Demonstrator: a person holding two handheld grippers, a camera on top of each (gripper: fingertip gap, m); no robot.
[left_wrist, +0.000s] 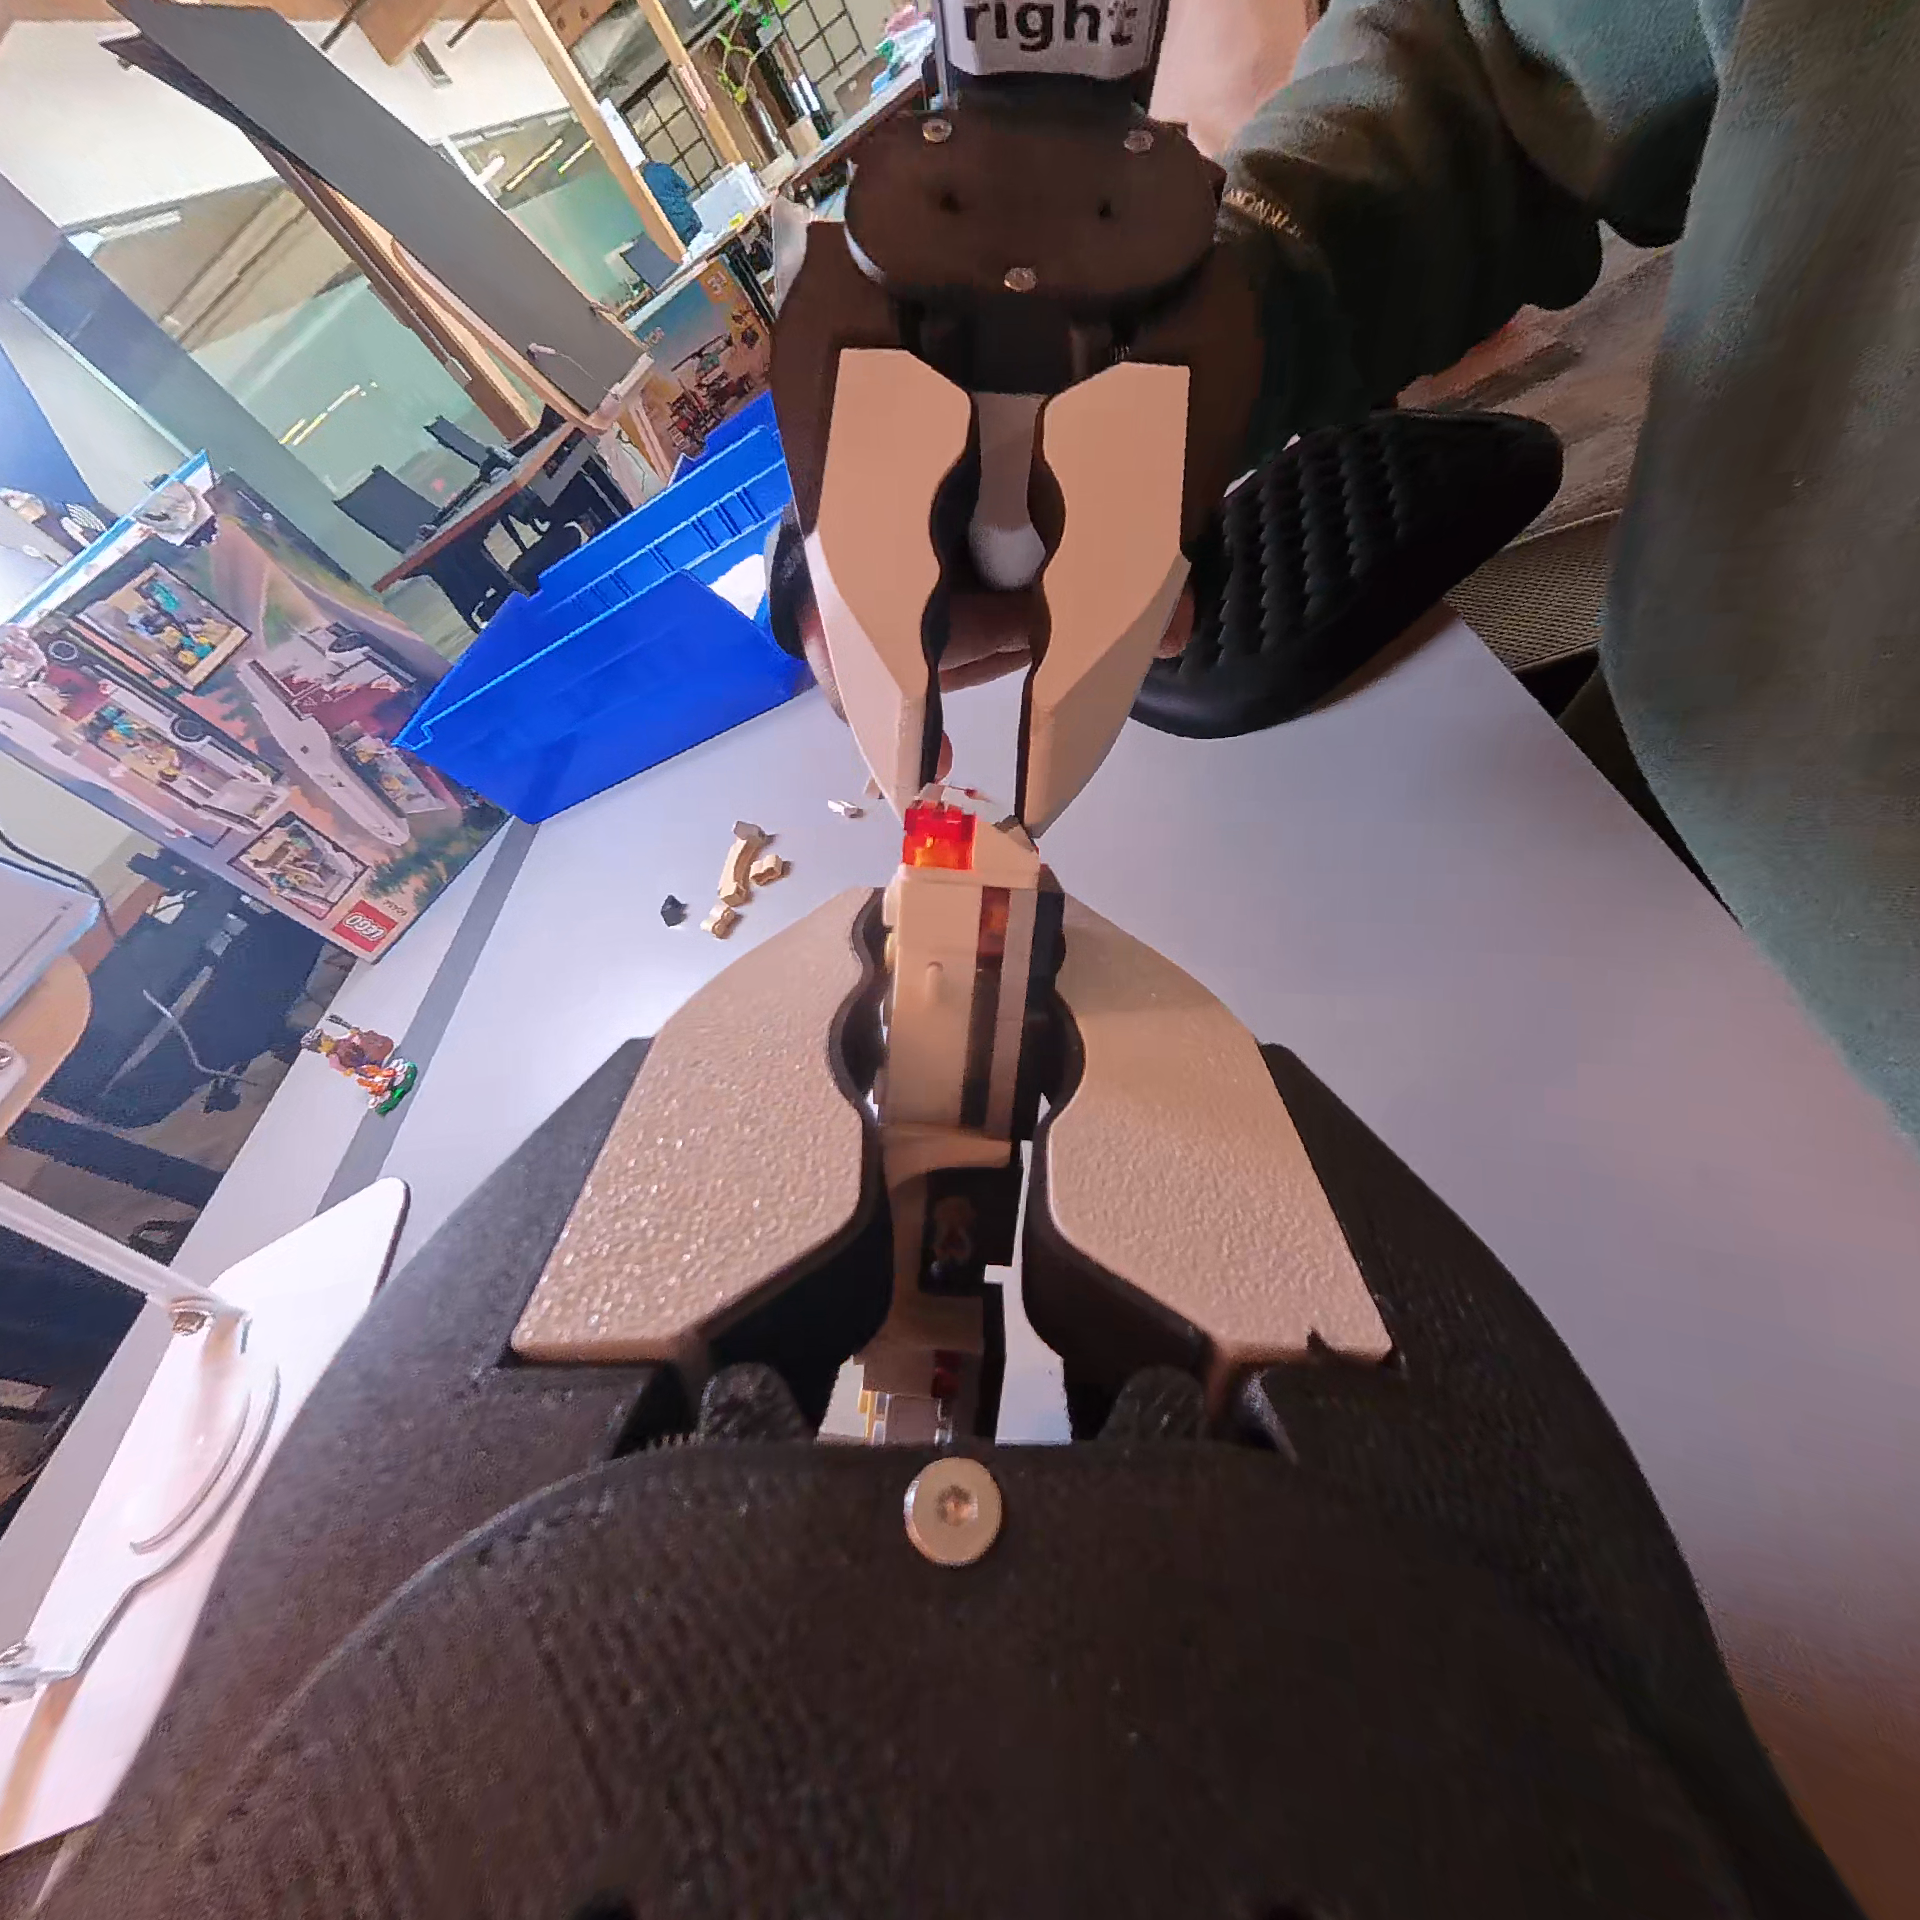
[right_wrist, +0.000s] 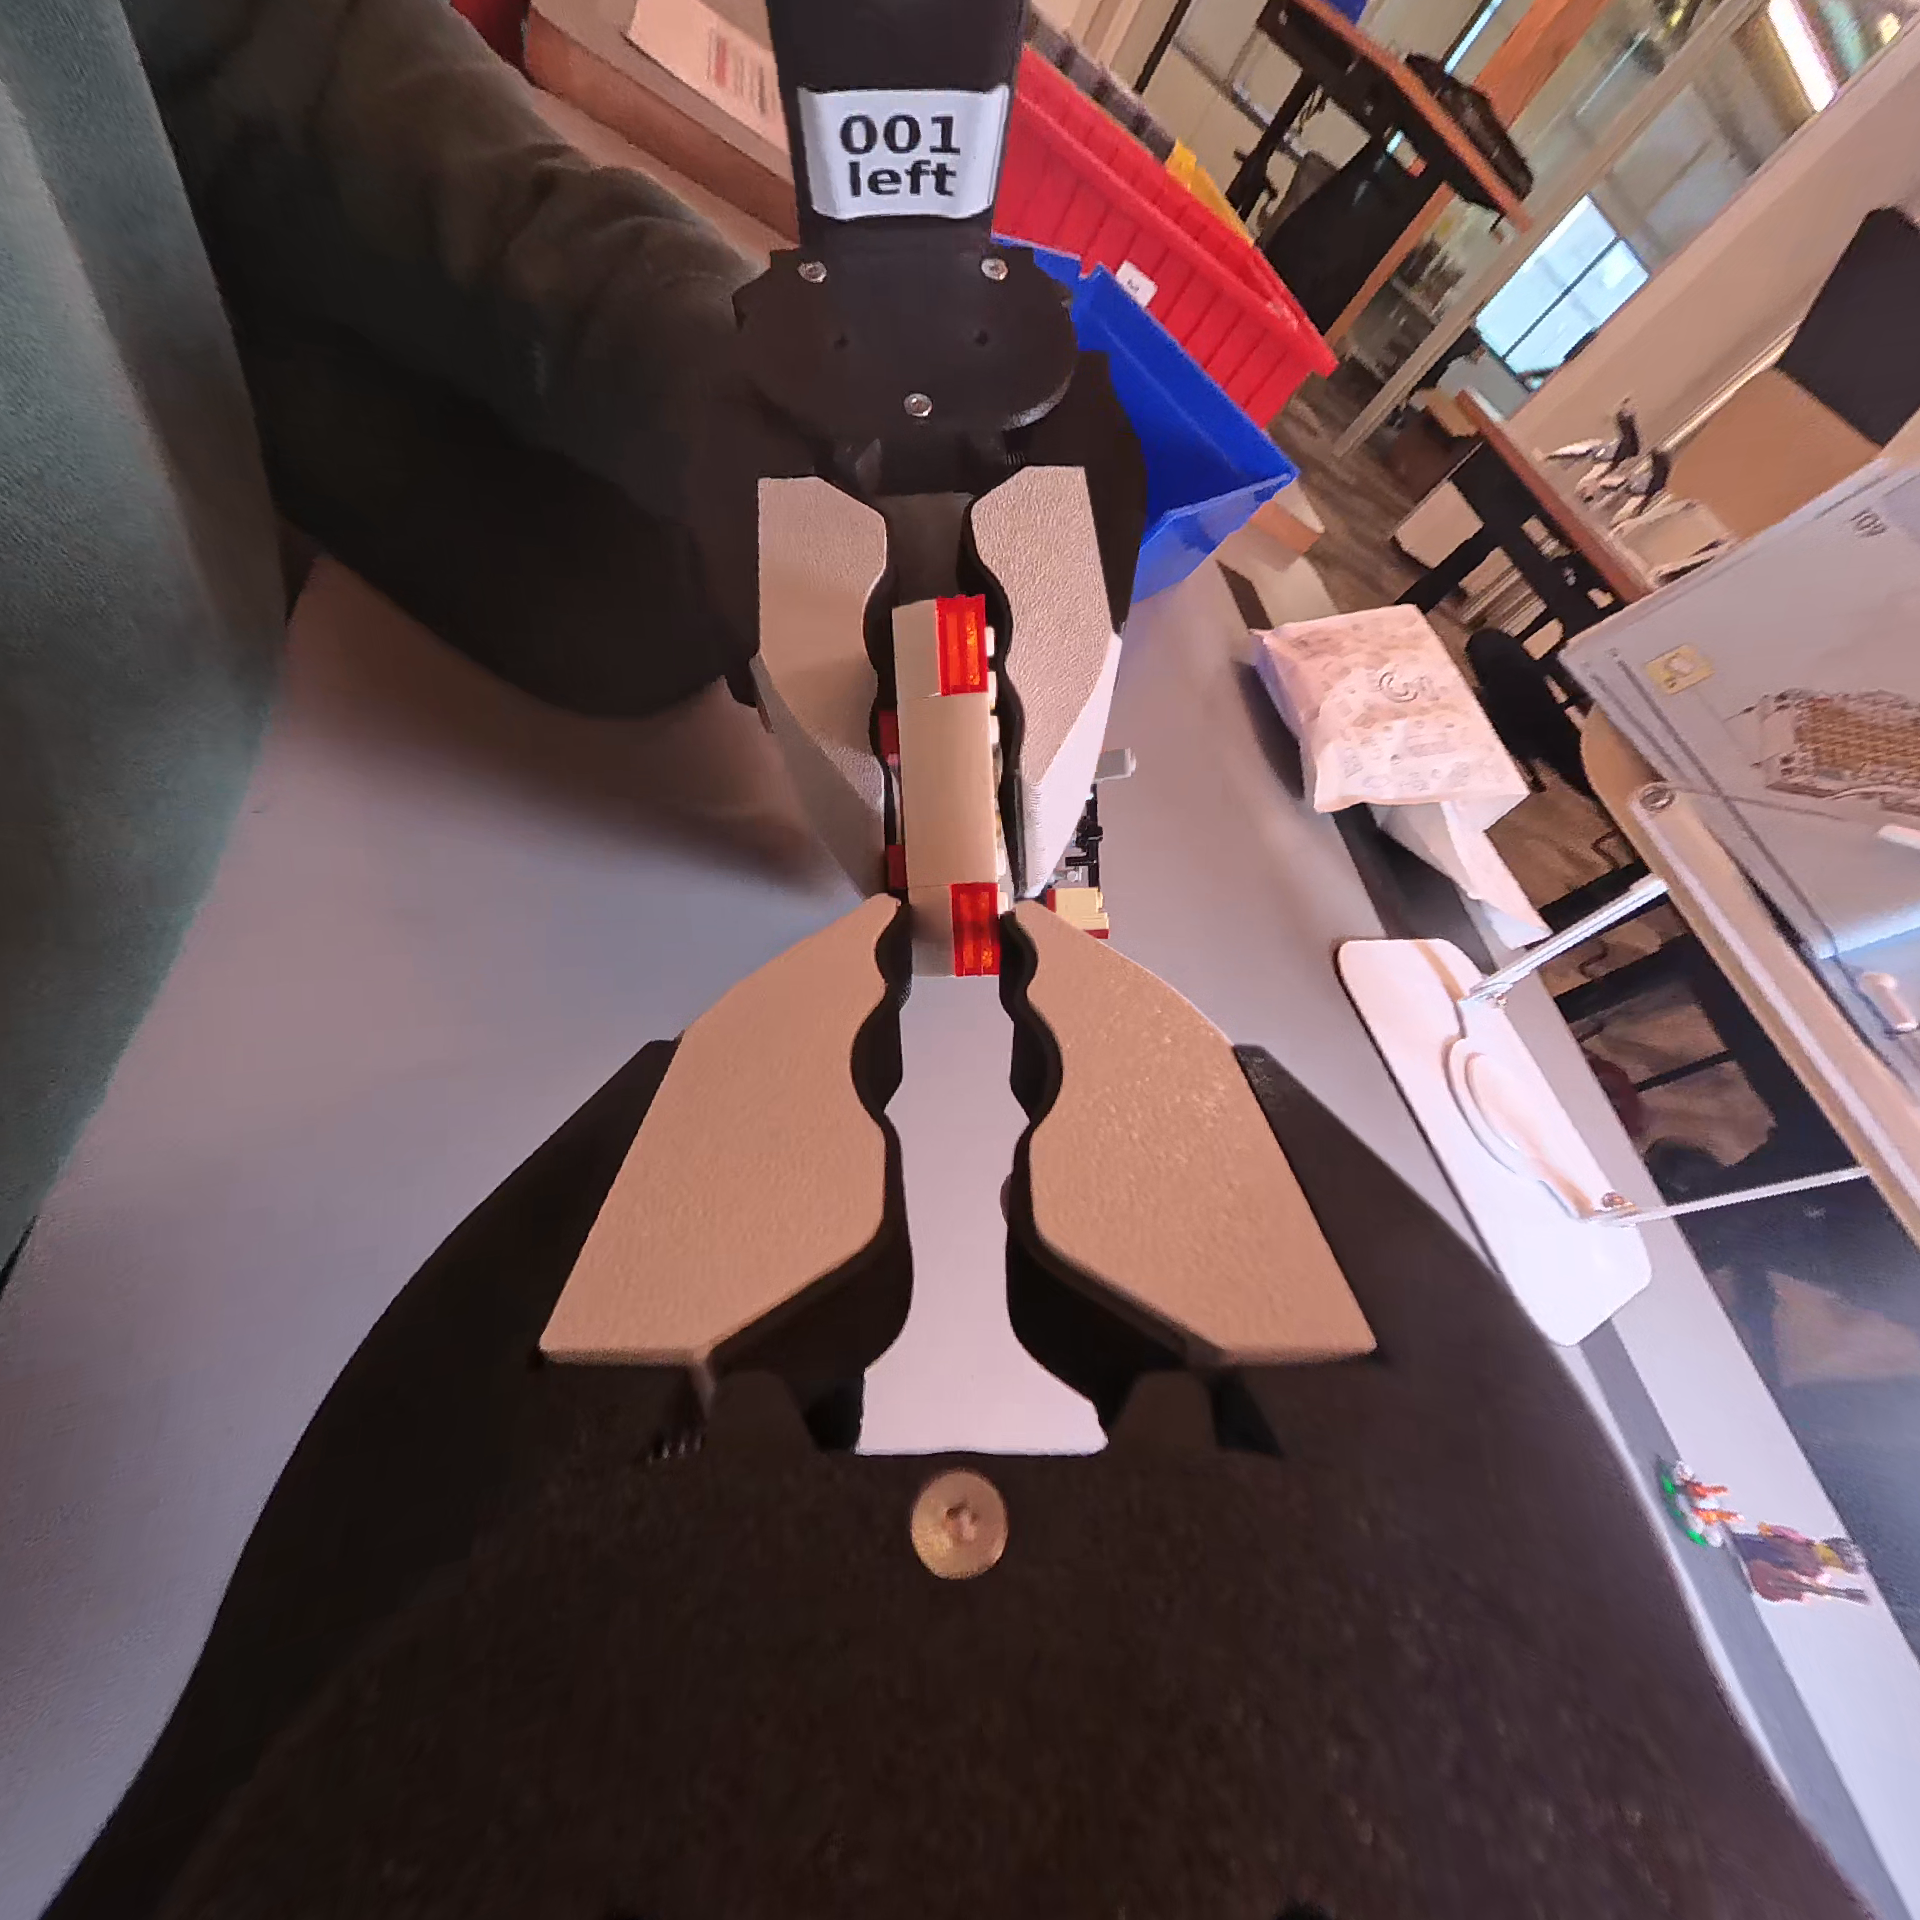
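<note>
A long tan and white brick assembly (left_wrist: 961, 997) with black strips is held above the grey table (left_wrist: 1351, 935). My left gripper (left_wrist: 971, 914) is shut on its long body. A clear red brick (left_wrist: 940, 836) sits at its far end. My right gripper (left_wrist: 966, 810) comes from the other side, and its tips close on that end. In the right wrist view the right gripper (right_wrist: 951, 935) pinches the end of the assembly (right_wrist: 940, 790), with one pad against the red piece (right_wrist: 974, 930) and the other against the tan side. The left gripper (right_wrist: 951, 878) holds the rest.
Loose tan pieces (left_wrist: 743, 873) and a black bit (left_wrist: 673, 910) lie on the table by a blue bin (left_wrist: 623, 644) and a toy box (left_wrist: 239, 727). Minifigures (right_wrist: 1766, 1548), a white stand plate (right_wrist: 1486, 1122), a plastic bag (right_wrist: 1382, 707), a red bin (right_wrist: 1143, 229) and a small brick build (right_wrist: 1086, 904) show in the right wrist view. The grippers are tip to tip, or close to it.
</note>
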